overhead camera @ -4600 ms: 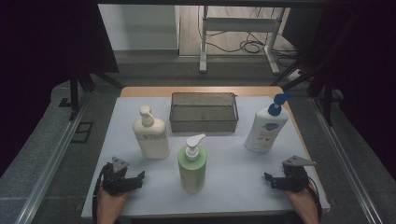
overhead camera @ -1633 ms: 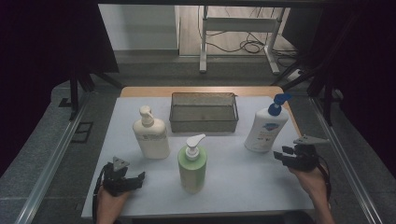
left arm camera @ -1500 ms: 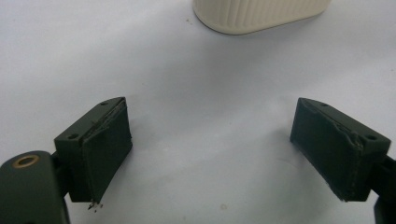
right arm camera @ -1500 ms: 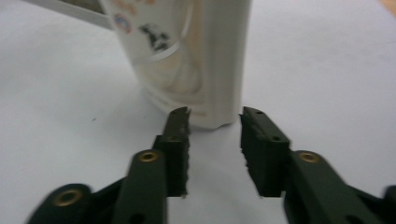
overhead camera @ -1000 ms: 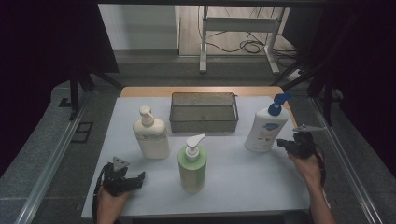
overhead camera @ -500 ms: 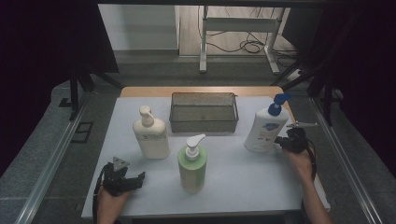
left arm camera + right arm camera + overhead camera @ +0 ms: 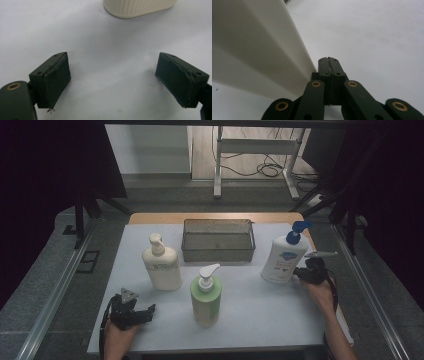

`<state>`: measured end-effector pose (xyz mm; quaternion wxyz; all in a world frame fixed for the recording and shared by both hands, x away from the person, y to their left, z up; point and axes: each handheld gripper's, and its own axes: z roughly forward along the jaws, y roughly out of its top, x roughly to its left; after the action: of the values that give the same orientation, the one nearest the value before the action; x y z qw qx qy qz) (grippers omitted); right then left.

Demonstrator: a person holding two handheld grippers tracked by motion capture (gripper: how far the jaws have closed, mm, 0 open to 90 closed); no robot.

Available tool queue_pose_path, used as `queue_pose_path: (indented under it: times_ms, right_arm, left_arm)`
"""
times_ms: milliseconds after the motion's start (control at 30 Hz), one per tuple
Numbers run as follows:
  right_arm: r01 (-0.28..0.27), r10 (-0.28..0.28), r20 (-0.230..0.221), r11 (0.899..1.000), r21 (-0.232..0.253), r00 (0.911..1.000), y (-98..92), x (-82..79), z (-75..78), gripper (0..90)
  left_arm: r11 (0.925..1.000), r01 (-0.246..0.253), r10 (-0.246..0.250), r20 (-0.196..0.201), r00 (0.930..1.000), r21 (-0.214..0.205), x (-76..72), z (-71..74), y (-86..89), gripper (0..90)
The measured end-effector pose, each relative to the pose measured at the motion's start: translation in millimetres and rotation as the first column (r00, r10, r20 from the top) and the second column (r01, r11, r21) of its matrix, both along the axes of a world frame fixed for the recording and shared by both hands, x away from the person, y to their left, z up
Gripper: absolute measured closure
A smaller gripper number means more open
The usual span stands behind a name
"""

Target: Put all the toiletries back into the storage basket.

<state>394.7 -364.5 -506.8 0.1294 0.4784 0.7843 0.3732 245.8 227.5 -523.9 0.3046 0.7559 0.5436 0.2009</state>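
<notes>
**Right gripper now at the blue-pump bottle**

The right gripper (image 7: 303, 273) has moved in from the table's (image 7: 260, 315) right edge and sits low beside the base of the white bottle with the blue pump (image 7: 283, 257), jaws pressed together on nothing. The left gripper (image 7: 142, 312) has stayed at the near left, jaws apart and empty, just short of the cream bottle (image 7: 161, 265)

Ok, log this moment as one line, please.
right gripper: shut, tips beside white blue-pump bottle | left gripper: open, nothing between jaws, near cream pump bottle | wire mesh basket: empty
</notes>
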Motion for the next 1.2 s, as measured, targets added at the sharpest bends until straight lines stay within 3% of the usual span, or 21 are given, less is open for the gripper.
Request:
queue_pose_path:
  times_ms: [933,1200]
  right_arm:
    - [-0.071,0.070,-0.013,0.997,-0.021,0.9974,21.4,-28.6,-5.0,87.8]
    - [-0.040,0.040,-0.001,0.999,-0.018,0.9992,15.2,-34.0,1.6,80.9]
  left_arm:
    - [1.0000,0.001,-0.001,0.000,1.0000,0.000,0.0,0.0,0.0,12.1]
    - [1.0000,0.001,-0.001,-0.001,1.0000,0.000,-0.1,0.1,0.0,12.1]
